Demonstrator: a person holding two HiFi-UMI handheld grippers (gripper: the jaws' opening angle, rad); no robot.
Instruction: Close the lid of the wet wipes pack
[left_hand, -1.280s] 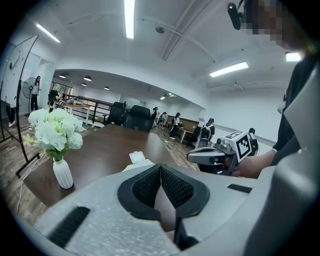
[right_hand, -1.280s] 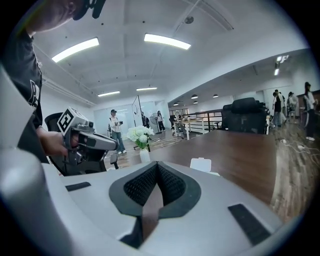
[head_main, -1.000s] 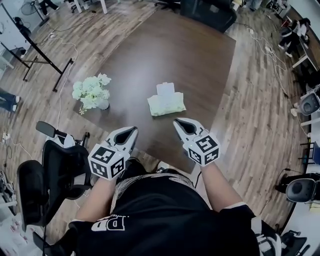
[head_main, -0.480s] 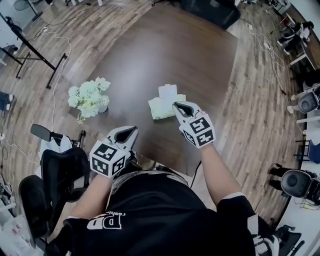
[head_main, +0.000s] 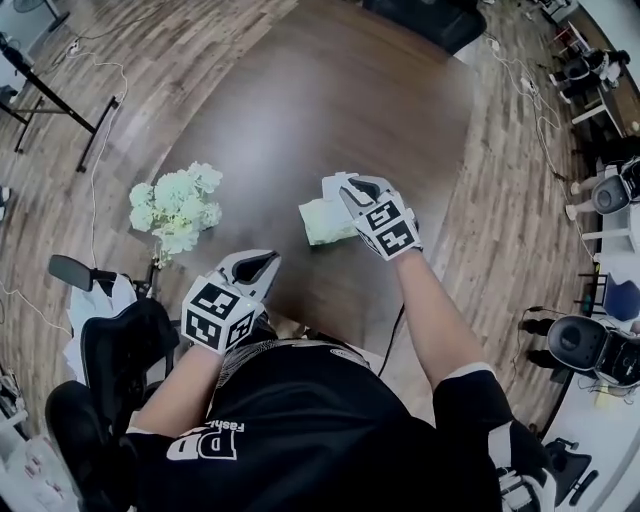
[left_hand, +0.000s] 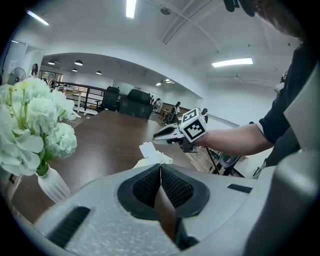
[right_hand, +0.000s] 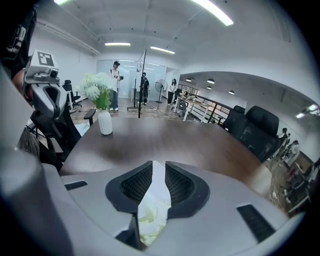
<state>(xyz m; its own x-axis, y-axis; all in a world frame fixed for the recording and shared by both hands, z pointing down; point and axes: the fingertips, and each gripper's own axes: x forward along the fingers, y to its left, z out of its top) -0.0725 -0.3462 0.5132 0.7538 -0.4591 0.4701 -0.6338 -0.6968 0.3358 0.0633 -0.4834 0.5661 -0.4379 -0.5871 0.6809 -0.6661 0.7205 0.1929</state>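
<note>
Under the right gripper (head_main: 350, 188), jaws just parted and empty, lies the wipes pack (head_main: 320, 222).

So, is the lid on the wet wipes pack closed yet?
No, the left gripper view shows the white lid flipped open behind the wet wipes pack.

wet wipes pack (head_main: 318, 224): right part hidden under the right gripper (head_main: 350, 186), head view
lid (head_main: 330, 184): mostly covered, only a white strip shows
flowers (left_hand: 27, 125): cut off at left edge, left gripper view
table (head_main: 300, 100): far end cut off at top, head view
</note>
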